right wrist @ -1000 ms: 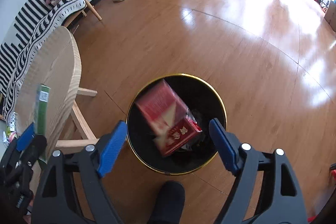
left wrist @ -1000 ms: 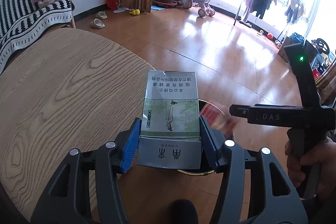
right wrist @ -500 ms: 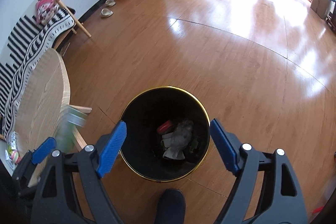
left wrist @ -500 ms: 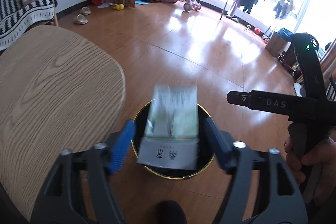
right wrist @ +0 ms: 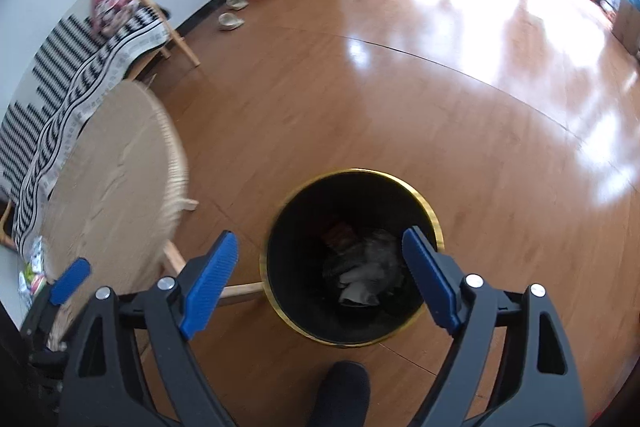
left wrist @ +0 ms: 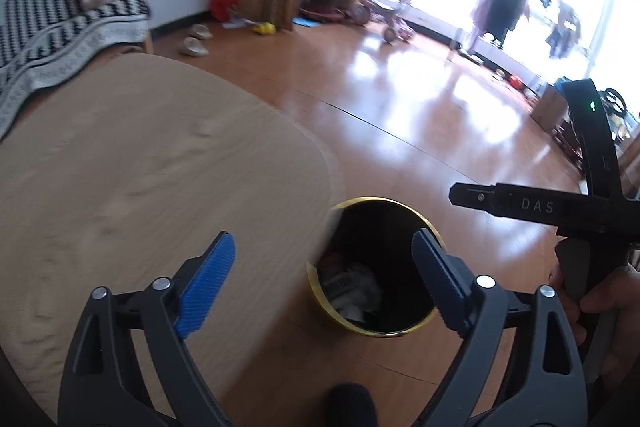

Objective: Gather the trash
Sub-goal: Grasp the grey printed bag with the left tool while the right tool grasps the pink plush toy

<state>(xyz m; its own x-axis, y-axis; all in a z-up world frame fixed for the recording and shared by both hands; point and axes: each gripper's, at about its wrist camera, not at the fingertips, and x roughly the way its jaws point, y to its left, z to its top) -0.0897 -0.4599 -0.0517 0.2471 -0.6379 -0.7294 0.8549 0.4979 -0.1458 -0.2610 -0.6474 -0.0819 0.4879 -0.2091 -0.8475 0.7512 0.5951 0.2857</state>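
Left claw (left wrist: pixel 320 279) gapes with nothing between its blue pads, its jaws having just been opening; right claw (right wrist: pixel 320 283) likewise stands wide and empty. Both tilt downward over the gold-rimmed bin (right wrist: pixel 434 227) on the floor, where the trash (right wrist: pixel 360 271) lies inside. Likely next: return to the table (left wrist: pixel 140 167), staying clear of its edge.

black gripper frames, ribbed blue fingers (left wrist: pixel 208 283), silver screws, "das" lettering
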